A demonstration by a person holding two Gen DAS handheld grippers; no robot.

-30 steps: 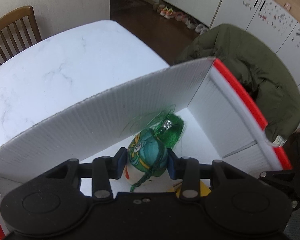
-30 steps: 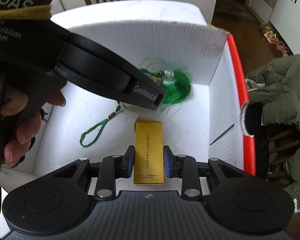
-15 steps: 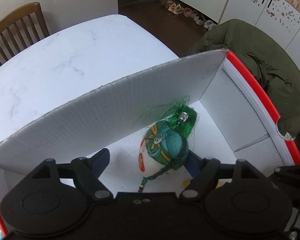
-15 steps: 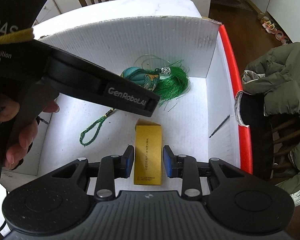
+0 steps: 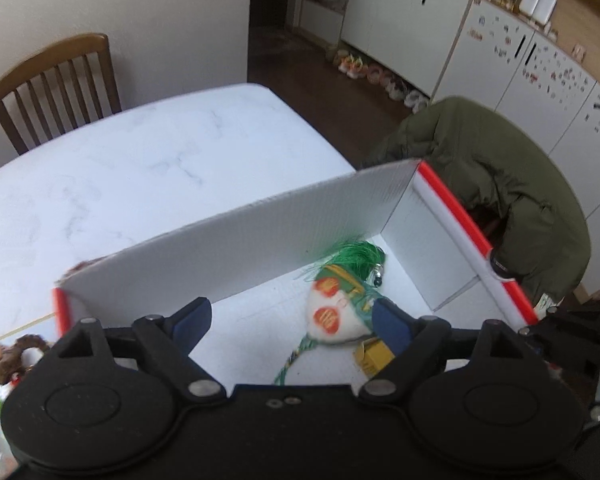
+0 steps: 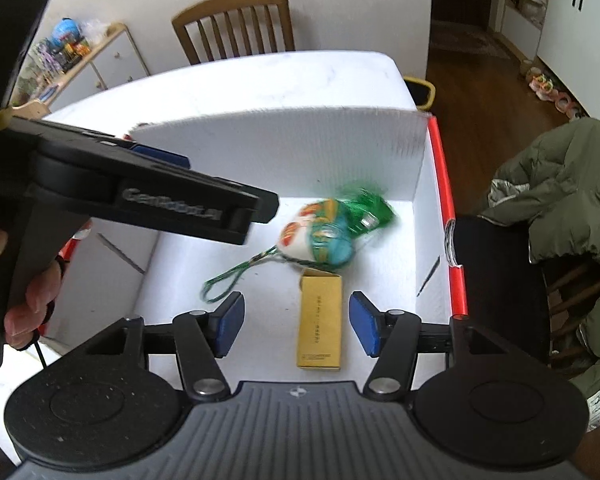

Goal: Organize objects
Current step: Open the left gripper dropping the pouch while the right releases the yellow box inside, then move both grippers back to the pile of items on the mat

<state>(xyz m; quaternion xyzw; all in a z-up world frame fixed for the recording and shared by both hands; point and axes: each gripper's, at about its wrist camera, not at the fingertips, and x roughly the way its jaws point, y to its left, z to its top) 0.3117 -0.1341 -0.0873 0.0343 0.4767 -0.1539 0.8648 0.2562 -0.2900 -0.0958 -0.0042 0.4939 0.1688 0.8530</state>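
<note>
From the left wrist camera, the left gripper [image 5: 290, 322] stands wide open with nothing between its blue-padded fingers [image 5: 192, 316], hanging over a white corrugated-plastic box [image 5: 228, 248] with red-edged rims that sits on a pale, marble-veined table [image 5: 140, 160]. On the box floor lies a soft, egg-shaped stuffed ornament [image 5: 334, 314], white on its near face with two round orange-red patches and green cloth toward its far end; a bushy tassel [image 5: 356, 252] of shiny green thread spreads from that far end toward the back wall, and a braided green cord [image 5: 290, 362] trails from the near end, so its long axis runs roughly front to back. A corner of a small yellow carton [image 5: 370, 356] shows just beside it, partly hidden by the right finger. A wooden slat-back chair [image 5: 56, 84] stands behind the table and an olive padded jacket [image 5: 500, 192] is draped to the right. From the right wrist camera, the right gripper [image 6: 296, 324] is likewise spread wide and holds nothing; the rectangular yellow carton lies flat between its fingers without touching either, long axis pointing away toward the ornament, which is motion-blurred just beyond it. The cord ends in a loop to the left.
</note>
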